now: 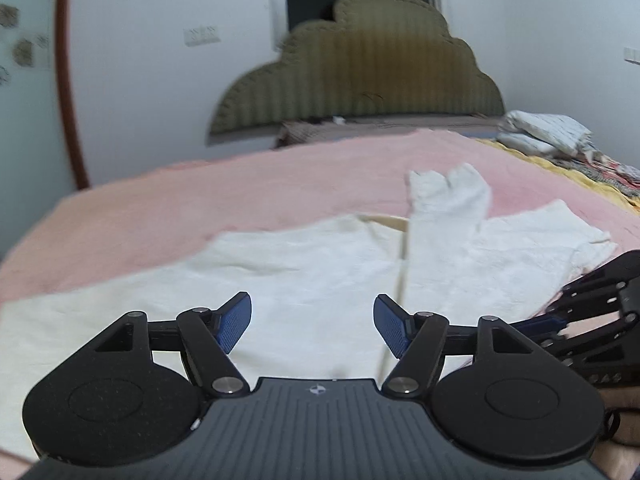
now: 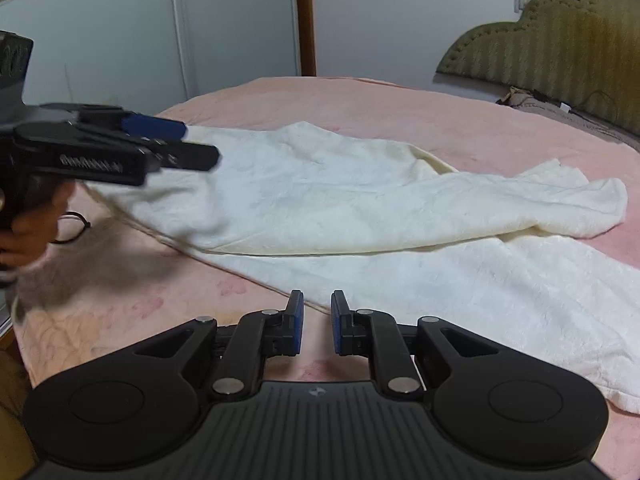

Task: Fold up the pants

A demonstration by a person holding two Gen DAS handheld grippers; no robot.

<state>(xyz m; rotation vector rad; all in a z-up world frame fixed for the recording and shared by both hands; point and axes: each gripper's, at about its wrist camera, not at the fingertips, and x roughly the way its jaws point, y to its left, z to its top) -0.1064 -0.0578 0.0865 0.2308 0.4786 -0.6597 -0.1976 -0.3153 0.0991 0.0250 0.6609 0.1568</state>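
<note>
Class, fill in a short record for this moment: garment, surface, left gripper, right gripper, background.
garment: white pants, spread out, one leg lying over the other
surface: pink blanket on a bed
left gripper: open, above the pants, holding nothing
right gripper: slightly open, empty, near the pants' edge
background: olive headboard, white wall

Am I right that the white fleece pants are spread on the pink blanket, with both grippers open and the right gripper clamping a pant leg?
Not quite. The right gripper clamps nothing: the right wrist view shows its jaws slightly apart with only pink blanket between them, beside the edge of the white fleece pants. The rest holds; the left gripper is open too.
</note>
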